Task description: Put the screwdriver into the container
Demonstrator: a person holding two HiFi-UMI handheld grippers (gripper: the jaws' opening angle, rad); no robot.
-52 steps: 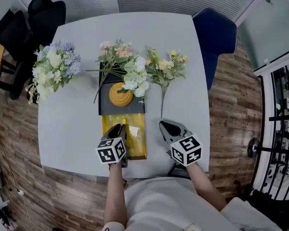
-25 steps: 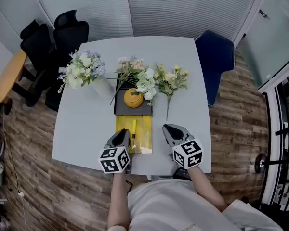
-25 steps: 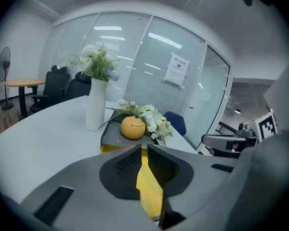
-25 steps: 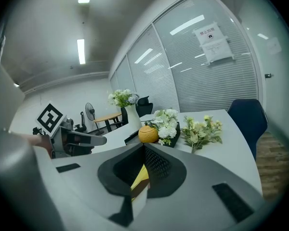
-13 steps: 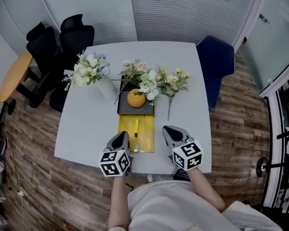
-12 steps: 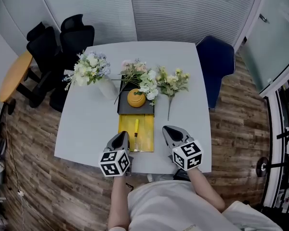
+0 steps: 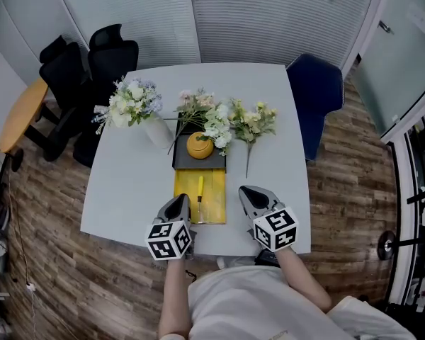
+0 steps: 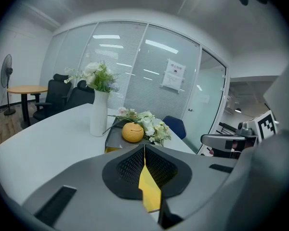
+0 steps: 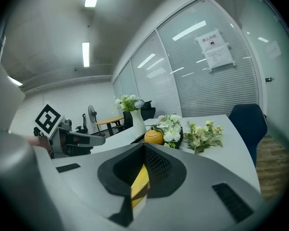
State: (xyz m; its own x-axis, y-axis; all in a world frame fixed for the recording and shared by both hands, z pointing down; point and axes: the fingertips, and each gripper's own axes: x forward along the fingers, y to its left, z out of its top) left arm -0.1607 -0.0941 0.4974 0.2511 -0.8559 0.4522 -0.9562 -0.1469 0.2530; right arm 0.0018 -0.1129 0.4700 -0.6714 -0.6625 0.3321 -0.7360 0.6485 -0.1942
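A yellow screwdriver (image 7: 200, 188) lies lengthwise in the flat yellow container (image 7: 214, 205) on the white table (image 7: 127, 190). My left gripper (image 7: 178, 199) hovers at the container's near left corner, shut and empty. At the container's right, my right gripper (image 7: 246, 190) is over the table's near edge, also shut with nothing in it. In the left gripper view the left gripper (image 8: 144, 147) has its tips touching, and yellow shows below them. The right gripper (image 9: 143, 151) looks the same in the right gripper view.
Behind the container is a dark tray (image 7: 188, 163) holding an orange round pot (image 7: 200, 145) and loose flowers (image 7: 251, 122). A white vase (image 7: 156, 130) with a bouquet stands at the left. A blue chair (image 7: 315, 94) and black chairs (image 7: 92, 55) flank the table.
The left gripper has drawn back from over the container to its near left corner; the screwdriver now lies free inside. The head view has risen. Little differs over the last second.
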